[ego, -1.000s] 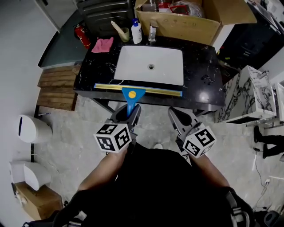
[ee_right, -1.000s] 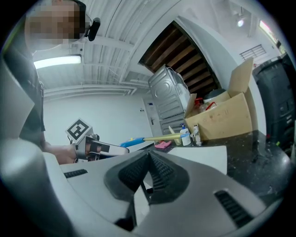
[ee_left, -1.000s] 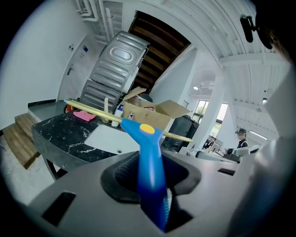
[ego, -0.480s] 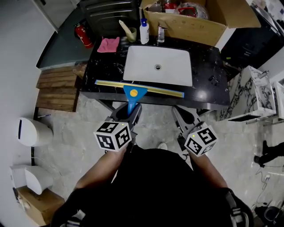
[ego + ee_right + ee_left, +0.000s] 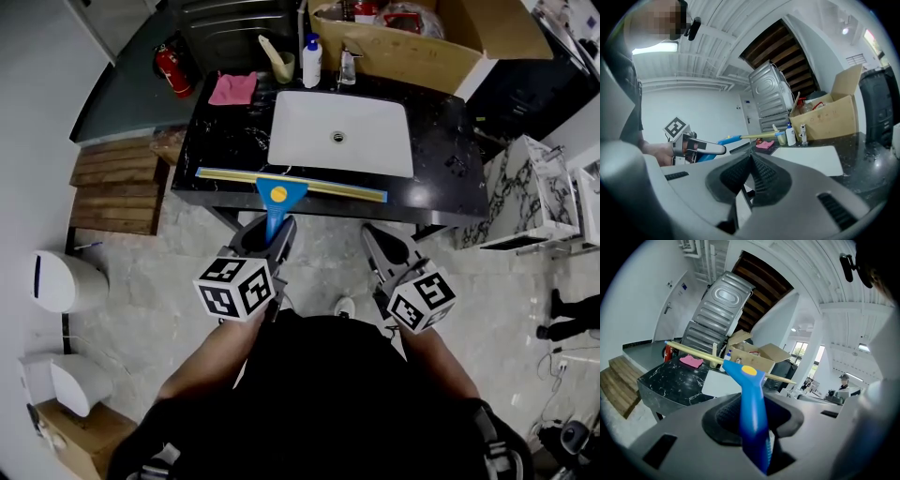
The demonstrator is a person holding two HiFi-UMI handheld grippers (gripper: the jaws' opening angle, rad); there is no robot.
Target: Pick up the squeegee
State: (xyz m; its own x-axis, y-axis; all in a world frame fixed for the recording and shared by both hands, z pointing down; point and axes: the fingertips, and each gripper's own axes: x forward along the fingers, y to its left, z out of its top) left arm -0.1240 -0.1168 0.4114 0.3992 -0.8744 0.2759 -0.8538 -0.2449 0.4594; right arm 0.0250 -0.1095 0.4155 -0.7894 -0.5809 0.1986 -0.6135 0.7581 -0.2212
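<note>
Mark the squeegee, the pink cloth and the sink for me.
squeegee (image 5: pixel 278 199), head view, on the blue head where the handle meets the blade.
pink cloth (image 5: pixel 232 88), head view, on the middle of the cloth.
sink (image 5: pixel 309 131), head view, on the bare white basin floor left of the drain.

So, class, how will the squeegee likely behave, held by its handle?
Probably stiff: the blade of the squeegee runs straight without sagging. Likely light: the left gripper alone carries it by the handle. The wide blade may twist that grip.

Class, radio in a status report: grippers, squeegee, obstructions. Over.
Left gripper shut on squeegee handle. Right gripper shut, empty. Blade over counter front edge; nothing in the way.
</note>
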